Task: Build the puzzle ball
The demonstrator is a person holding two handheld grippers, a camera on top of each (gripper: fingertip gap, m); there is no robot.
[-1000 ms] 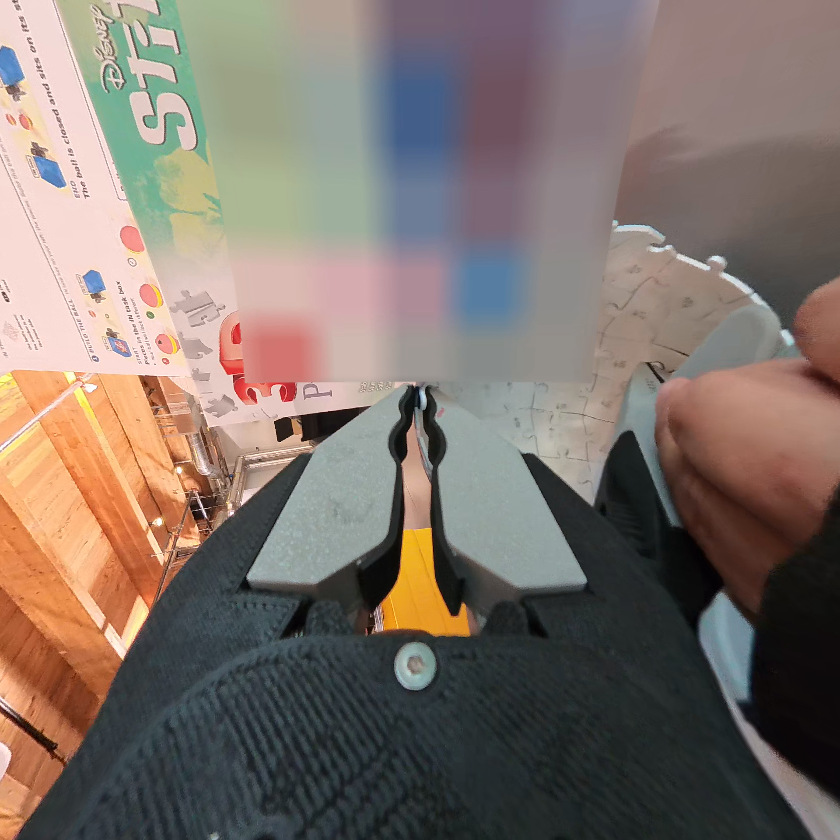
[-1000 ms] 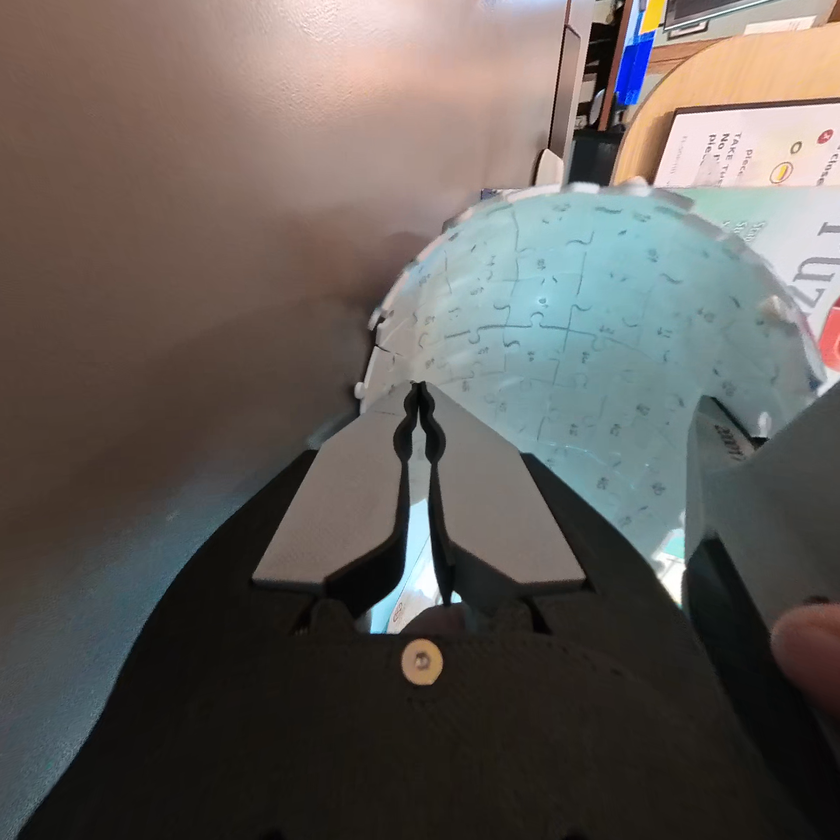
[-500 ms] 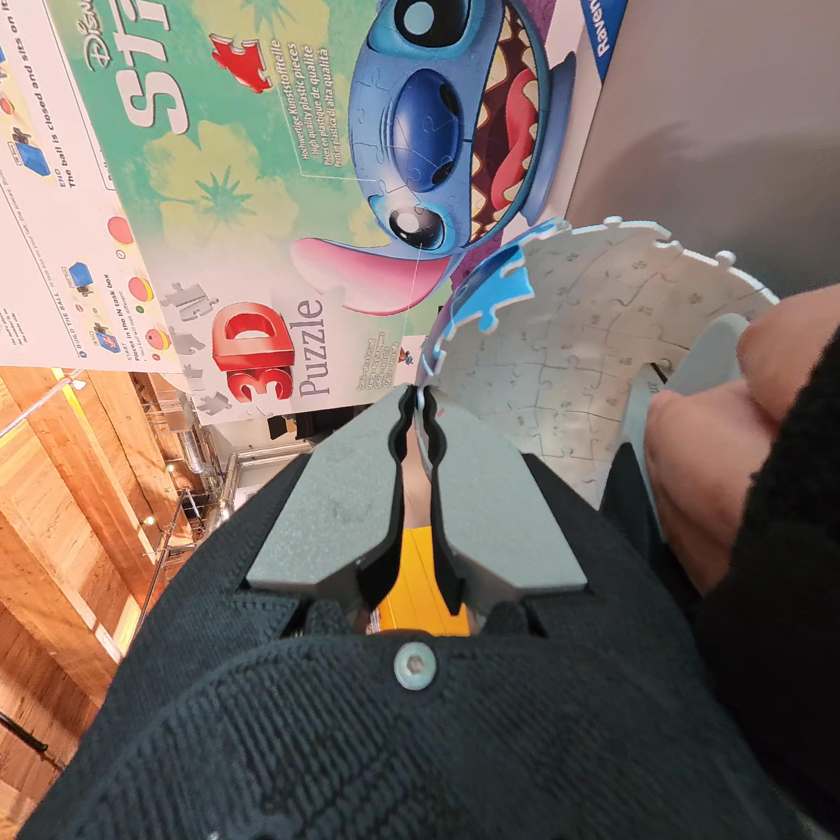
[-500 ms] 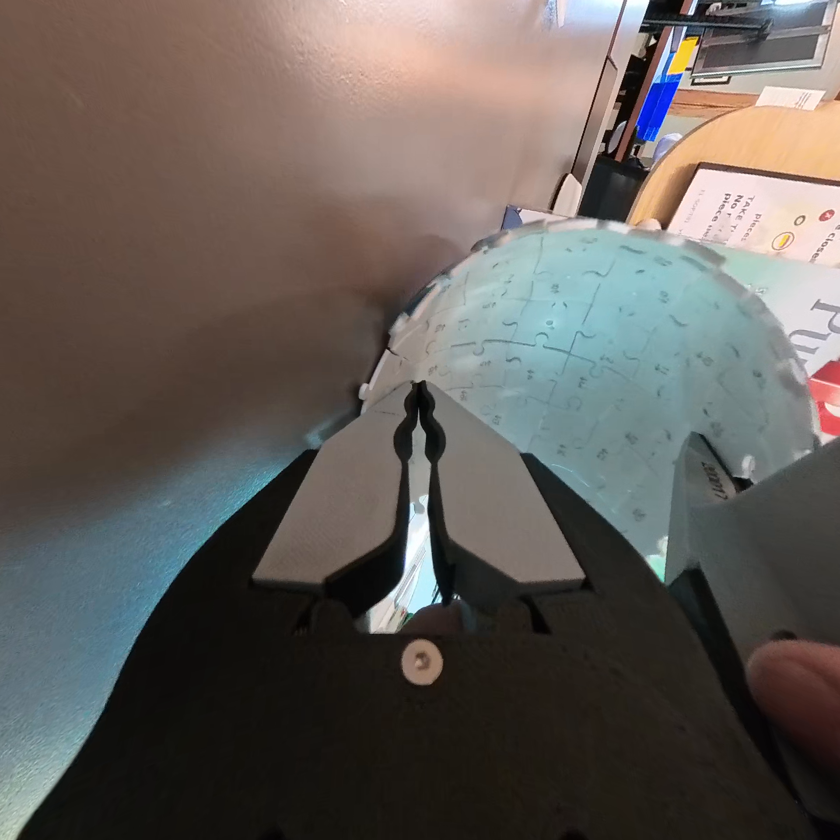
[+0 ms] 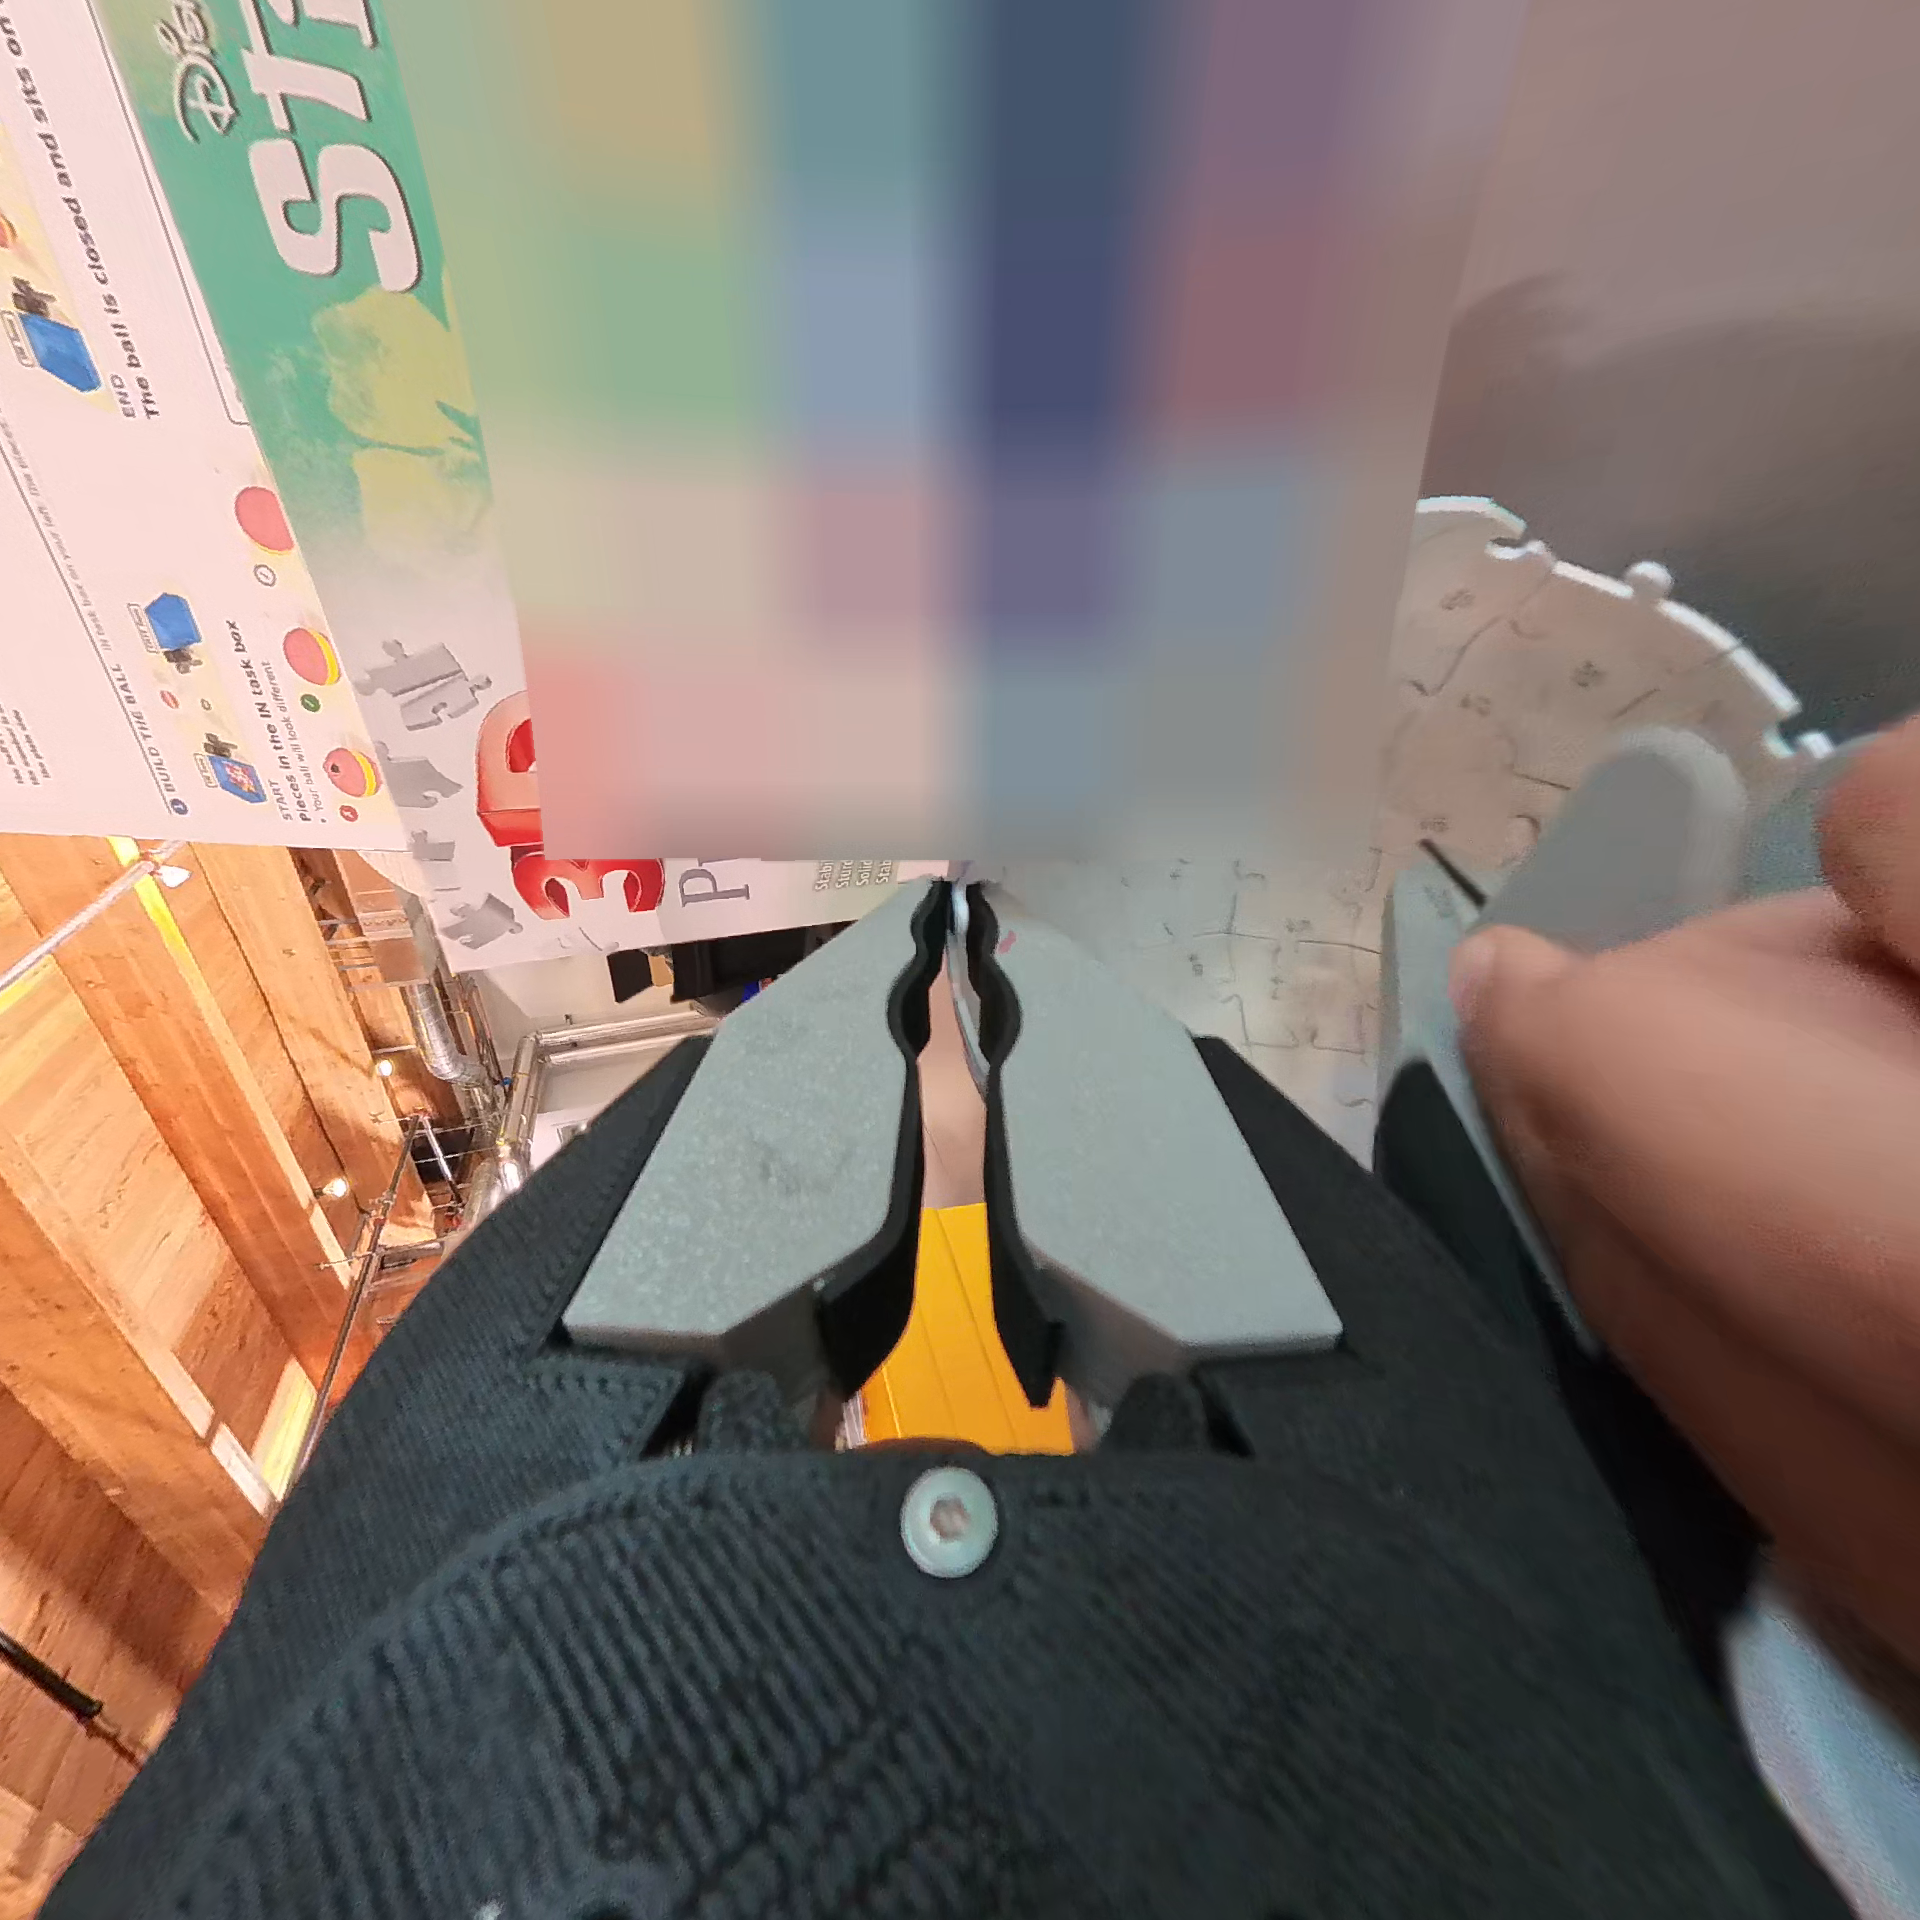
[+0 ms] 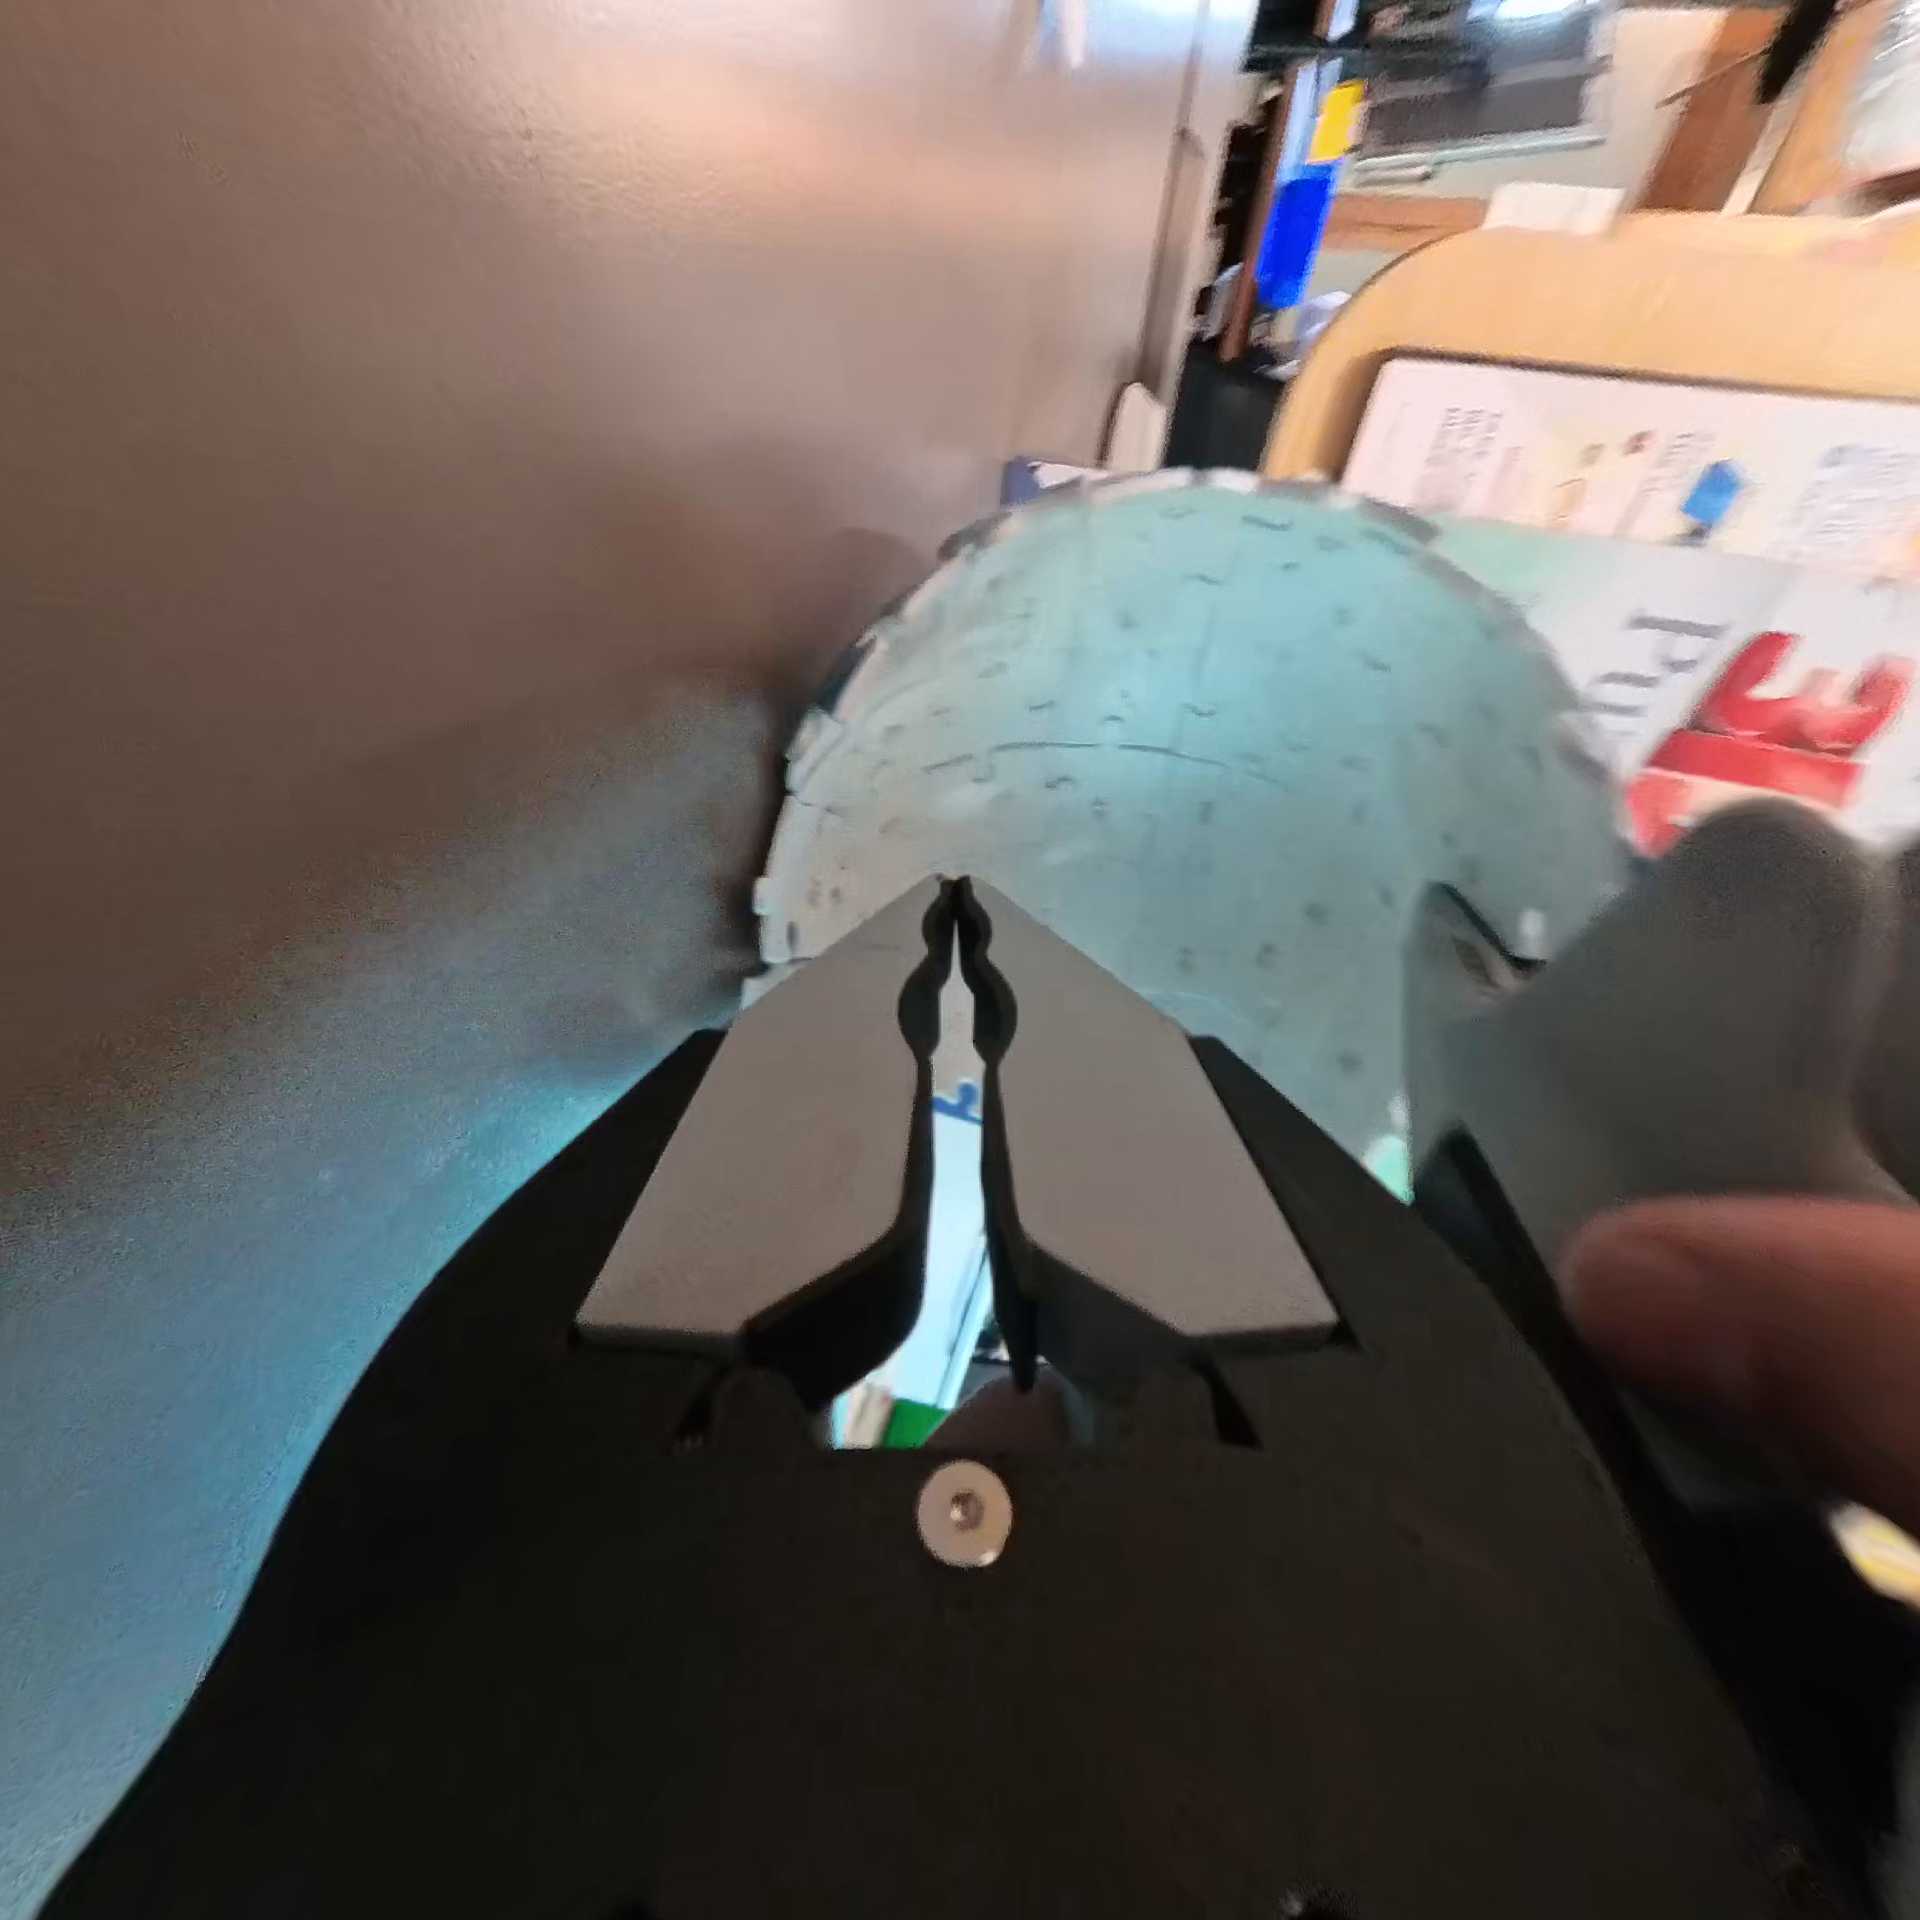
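Observation:
The puzzle ball is a half-built curved shell (image 5: 1507, 707) with its white, numbered inside facing me. My left gripper (image 5: 961, 899) is shut on the shell's left rim, with a thin edge showing between its fingers. In the right wrist view the shell (image 6: 1195, 748) looks pale blue-white and blurred. My right gripper (image 6: 956, 894) is shut with its tips at the shell's lower left rim. Each gripper also shows in the other's view, held by a hand (image 5: 1662, 1143), clamped on the shell's edge.
The puzzle's green and white box (image 5: 343, 260) stands behind the shell, partly under a mosaic patch. A printed instruction sheet (image 5: 104, 520) lies beside it. A grey-brown surface (image 6: 416, 520) fills the left of the right wrist view. A framed sheet (image 6: 1610, 457) leans on a wooden board.
The shell and both grippers have shifted together. In the right wrist view the shell sits lower and is motion-blurred, and more of the room behind shows. Both grips are unchanged.

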